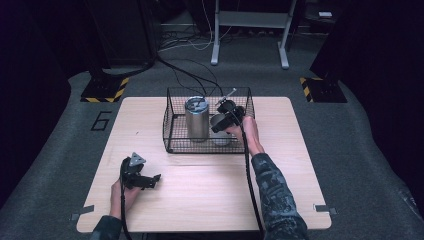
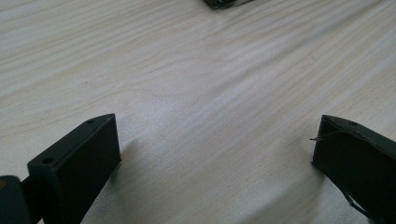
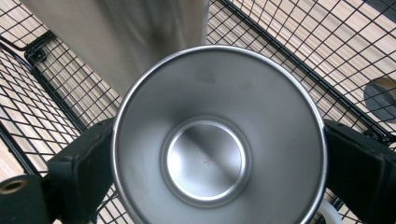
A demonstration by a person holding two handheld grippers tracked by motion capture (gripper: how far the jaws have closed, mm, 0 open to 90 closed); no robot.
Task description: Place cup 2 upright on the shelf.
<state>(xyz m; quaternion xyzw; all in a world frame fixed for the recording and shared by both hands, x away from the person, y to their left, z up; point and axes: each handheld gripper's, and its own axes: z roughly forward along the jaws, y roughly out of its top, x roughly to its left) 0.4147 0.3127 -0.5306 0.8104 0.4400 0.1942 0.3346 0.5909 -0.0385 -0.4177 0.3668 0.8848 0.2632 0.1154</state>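
Note:
A black wire basket [image 1: 172,131] stands at the back middle of the wooden table [image 1: 210,195]. Inside it, on the left, is a tall steel tumbler [image 1: 196,120] with a lid. Just right of the tumbler, my right gripper [image 1: 226,119] is shut on an open steel cup [image 1: 219,125] inside the basket. The right gripper view looks straight down into the cup [image 3: 205,158], one black jaw pressing on each side, with the tumbler [image 3: 126,32] just behind it. My left gripper [image 1: 149,180] rests open on the table at the front left, with bare wood between its fingers [image 2: 79,158].
The basket's mesh floor and rim [image 3: 289,46] surround the cup closely. Something small and white [image 3: 329,215] lies under the cup's edge. Cables and a desk frame [image 1: 250,30] are on the floor beyond the table. Yellow-black striped blocks [image 1: 105,90] flank the far corners.

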